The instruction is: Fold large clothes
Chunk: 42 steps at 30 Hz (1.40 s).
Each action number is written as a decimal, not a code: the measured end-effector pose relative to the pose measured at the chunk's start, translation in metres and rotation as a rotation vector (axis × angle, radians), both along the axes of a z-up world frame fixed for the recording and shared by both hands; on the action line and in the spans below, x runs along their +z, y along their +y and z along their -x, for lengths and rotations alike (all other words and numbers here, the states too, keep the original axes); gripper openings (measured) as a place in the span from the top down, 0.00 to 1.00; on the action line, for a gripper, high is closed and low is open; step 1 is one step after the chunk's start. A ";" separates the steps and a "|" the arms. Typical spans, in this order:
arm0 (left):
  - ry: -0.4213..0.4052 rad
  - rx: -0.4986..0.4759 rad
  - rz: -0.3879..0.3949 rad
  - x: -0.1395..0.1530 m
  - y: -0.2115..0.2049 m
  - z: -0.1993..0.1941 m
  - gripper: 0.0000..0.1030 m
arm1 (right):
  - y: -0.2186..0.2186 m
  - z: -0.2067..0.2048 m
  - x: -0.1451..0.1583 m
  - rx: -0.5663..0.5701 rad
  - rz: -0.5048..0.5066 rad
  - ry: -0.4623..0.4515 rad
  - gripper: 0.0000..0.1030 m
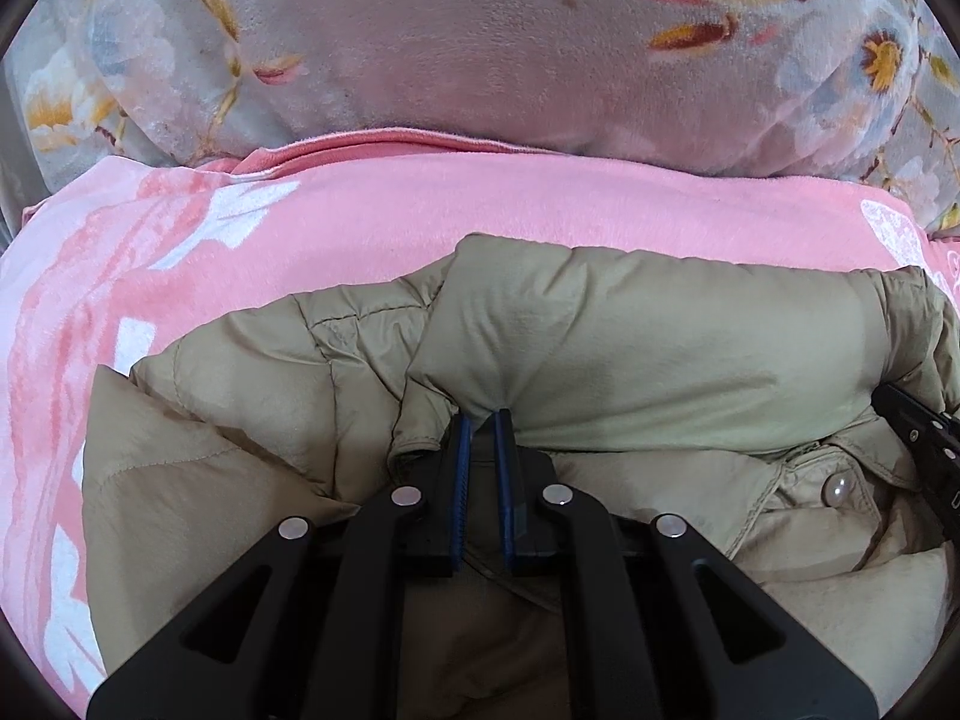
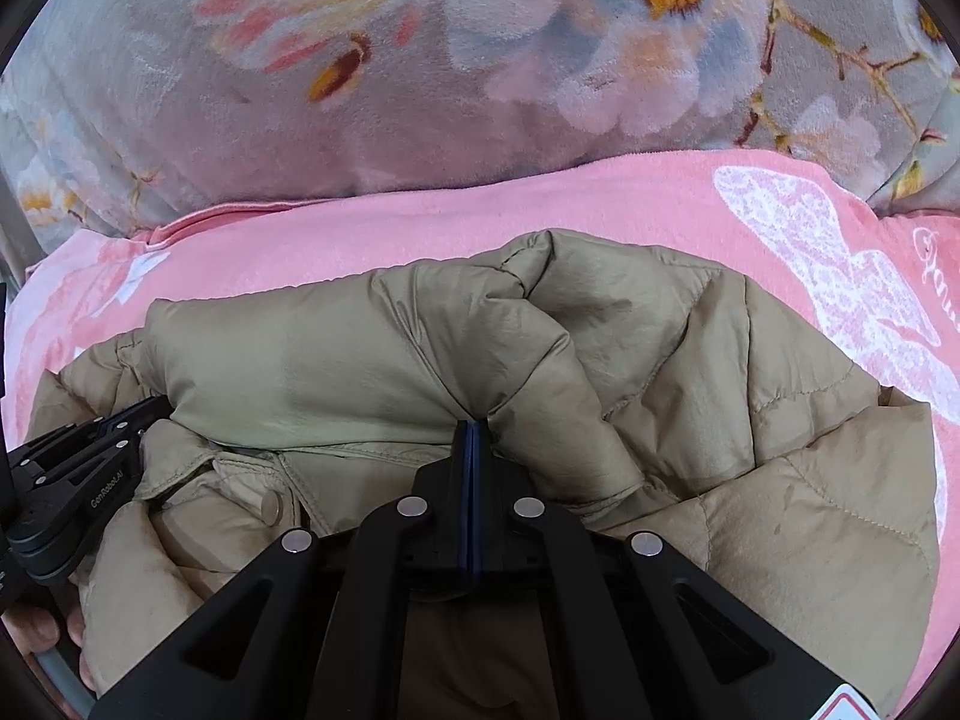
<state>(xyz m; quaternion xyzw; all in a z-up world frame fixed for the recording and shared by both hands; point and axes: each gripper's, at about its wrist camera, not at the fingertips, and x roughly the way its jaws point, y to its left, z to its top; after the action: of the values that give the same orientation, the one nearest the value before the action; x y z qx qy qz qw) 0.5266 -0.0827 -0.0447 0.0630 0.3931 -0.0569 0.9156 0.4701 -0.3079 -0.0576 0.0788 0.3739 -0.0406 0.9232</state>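
A beige padded jacket (image 1: 630,348) lies bunched on a pink blanket (image 1: 360,222). My left gripper (image 1: 485,420) is shut on a fold of the jacket, with fabric pinched between its blue pads. In the right wrist view the same jacket (image 2: 360,360) fills the middle, and my right gripper (image 2: 473,427) is shut on another fold of it, jaws tight together. The left gripper (image 2: 78,450) shows at that view's left edge, with a hand (image 2: 42,630) below it. The right gripper's black finger (image 1: 924,438) shows at the left wrist view's right edge. A snap button (image 1: 837,489) sits on the jacket's placket.
A grey plush blanket (image 1: 480,42) with a flower print rises behind the pink blanket (image 2: 540,210). A white butterfly print (image 2: 840,276) marks the pink blanket to the right of the jacket. Bare pink blanket lies to the left and behind the jacket.
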 end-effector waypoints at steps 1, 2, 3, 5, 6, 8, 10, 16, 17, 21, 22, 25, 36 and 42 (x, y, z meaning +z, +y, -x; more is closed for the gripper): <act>0.000 0.000 -0.002 0.000 0.000 0.000 0.92 | 0.000 0.000 0.000 0.000 0.002 0.000 1.00; 0.000 0.000 -0.003 0.000 0.000 0.000 0.92 | 0.000 0.000 0.000 0.000 0.004 0.001 1.00; 0.000 -0.001 -0.004 0.000 -0.001 0.001 0.92 | 0.000 0.000 0.000 0.001 0.004 0.001 1.00; -0.001 -0.001 -0.009 0.000 -0.001 0.000 0.92 | 0.000 0.000 0.000 0.001 0.006 0.001 1.00; -0.001 -0.001 -0.013 0.000 -0.001 0.000 0.92 | 0.001 0.000 0.000 0.001 0.008 0.001 1.00; -0.001 -0.002 -0.018 0.000 -0.002 0.000 0.92 | 0.000 -0.001 0.000 0.002 0.010 0.001 1.00; -0.001 -0.003 -0.020 0.000 -0.001 -0.001 0.92 | 0.000 -0.001 0.000 0.002 0.009 0.001 1.00; -0.001 -0.001 -0.025 0.000 -0.001 -0.002 0.92 | -0.004 -0.001 0.001 0.006 -0.015 -0.009 1.00; -0.001 -0.001 -0.021 0.000 -0.001 -0.003 0.92 | -0.008 -0.002 0.001 0.012 -0.041 -0.017 1.00; -0.007 0.015 0.013 0.006 0.008 0.006 0.91 | -0.033 0.013 0.001 0.026 -0.242 -0.040 1.00; -0.001 0.017 0.028 0.011 0.012 0.018 0.86 | -0.036 0.026 0.005 0.008 -0.262 -0.026 1.00; -0.054 -0.007 0.072 0.035 0.036 0.080 0.24 | -0.036 0.095 0.028 -0.008 -0.293 -0.029 0.72; 0.129 0.028 0.253 0.012 0.230 0.323 0.11 | -0.075 0.461 0.028 -0.171 -0.224 0.000 0.16; 0.146 0.104 0.394 -0.006 0.269 0.384 0.10 | -0.079 0.513 -0.014 -0.302 -0.388 -0.010 0.16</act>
<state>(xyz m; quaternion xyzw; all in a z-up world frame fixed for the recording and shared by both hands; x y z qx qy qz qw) 0.1423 0.1865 -0.0511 -0.1419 0.4424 -0.0895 0.8810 -0.0431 -0.3865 -0.0717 0.3098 0.3540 -0.1052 0.8761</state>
